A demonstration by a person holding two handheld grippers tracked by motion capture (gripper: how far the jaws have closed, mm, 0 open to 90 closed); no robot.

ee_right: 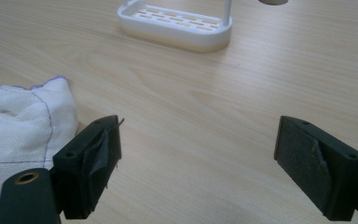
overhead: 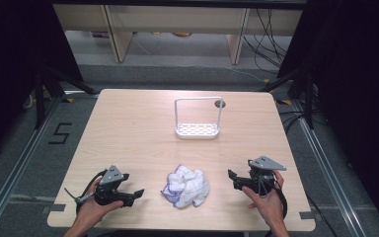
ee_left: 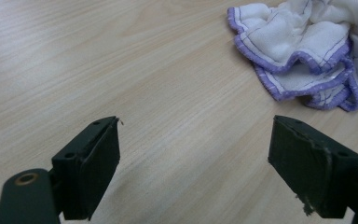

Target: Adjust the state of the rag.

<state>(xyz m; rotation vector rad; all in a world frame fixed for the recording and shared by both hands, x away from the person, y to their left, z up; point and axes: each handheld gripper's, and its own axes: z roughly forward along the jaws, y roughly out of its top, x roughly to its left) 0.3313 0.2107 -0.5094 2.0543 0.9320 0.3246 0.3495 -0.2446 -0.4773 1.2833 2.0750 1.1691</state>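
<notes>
A crumpled white cloth [overhead: 186,185] with purple edging lay on the near part of the wooden table [overhead: 128,128], between the two grippers and touching neither. The left gripper [overhead: 137,193] rested low over the table to the cloth's left, held in the person's left hand [overhead: 94,205], its jaws spread wide with nothing between them. In the left gripper view, bare wood showed between the black jaws, and the cloth [ee_left: 307,51] sat ahead and toward the right, clear of both pads.

The right gripper [overhead: 232,178] stood to the cloth's right, gripped by the person's right hand [overhead: 266,200], and its jaws were likewise released and empty. In the right gripper view the cloth [ee_right: 23,135] lay just beside the left-hand jaw; whether it touched that jaw could not be told.

Farther back on the table stood a white rack [overhead: 198,120] with a slotted base and a tall looped handle, well apart from the cloth. The right gripper view showed its base [ee_right: 175,27] ahead.
</notes>
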